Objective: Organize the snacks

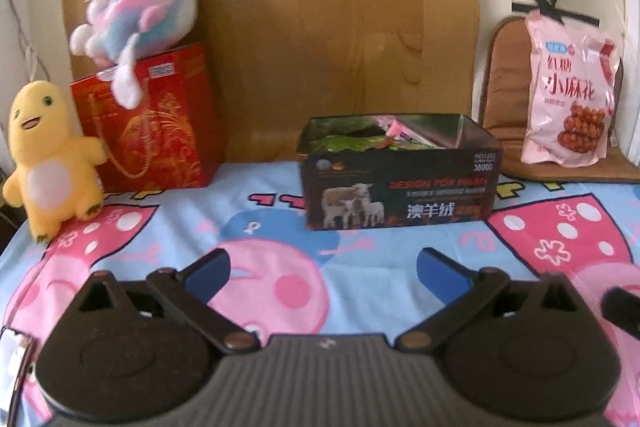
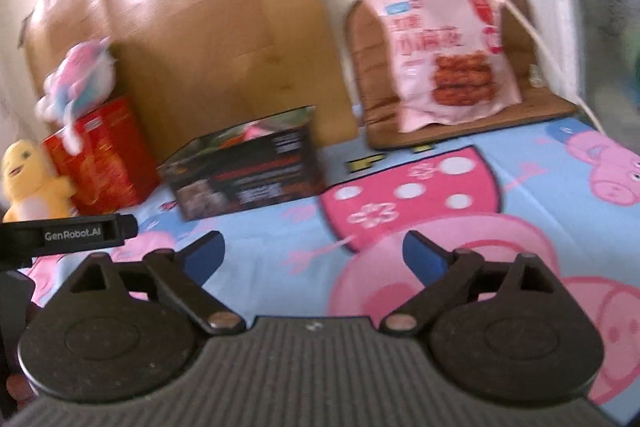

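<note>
A dark open box [image 1: 400,187] printed with sheep stands on the cartoon sheet, with several snack packets [image 1: 384,141] inside. A large pink snack bag [image 1: 568,91] leans upright on a brown cushion at the back right. My left gripper [image 1: 322,271] hovers in front of the box, open, nothing between its blue pads. In the right wrist view the same box [image 2: 248,171] lies ahead to the left and the pink bag [image 2: 444,55] stands ahead to the right. My right gripper [image 2: 314,255] is open and empty above the sheet.
A red gift box [image 1: 152,123] stands at the back left with a pink-and-blue plush [image 1: 136,23] on top and a yellow plush [image 1: 48,155] beside it. A wooden board [image 1: 320,7] leans on the wall behind. Part of the left gripper [image 2: 72,235] shows at left.
</note>
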